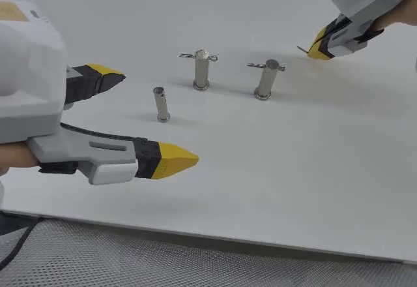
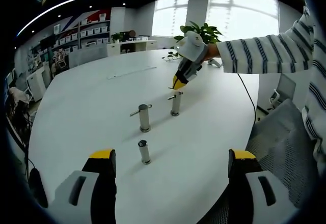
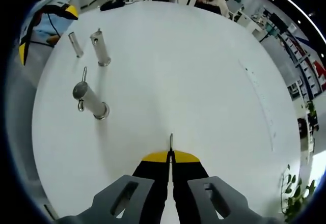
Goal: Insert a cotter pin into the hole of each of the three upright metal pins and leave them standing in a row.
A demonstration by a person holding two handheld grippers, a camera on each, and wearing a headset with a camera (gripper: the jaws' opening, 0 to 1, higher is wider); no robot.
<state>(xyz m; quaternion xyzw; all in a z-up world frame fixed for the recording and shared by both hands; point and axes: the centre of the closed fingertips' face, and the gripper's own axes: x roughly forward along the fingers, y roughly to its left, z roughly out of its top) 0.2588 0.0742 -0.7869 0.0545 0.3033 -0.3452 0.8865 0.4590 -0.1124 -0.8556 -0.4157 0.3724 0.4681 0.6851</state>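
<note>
My left gripper (image 1: 158, 118) sits low at the left of the head view, held roughly level, jaws spread wide, yellow tips pointing right; its own view shows both fingers (image 2: 102, 163) well apart; my right gripper (image 1: 317, 50) hangs at the upper right, angled down and leftward, jaws pressed together on a cotter pin (image 3: 171, 141) poking past the tips; my striped sleeve (image 2: 254, 56) reaches in behind it in the left gripper view

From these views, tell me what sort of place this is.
Likely an office or lab workroom: a big white oval table, shelves of bins along the wall, and a potted plant by tall windows.
</note>
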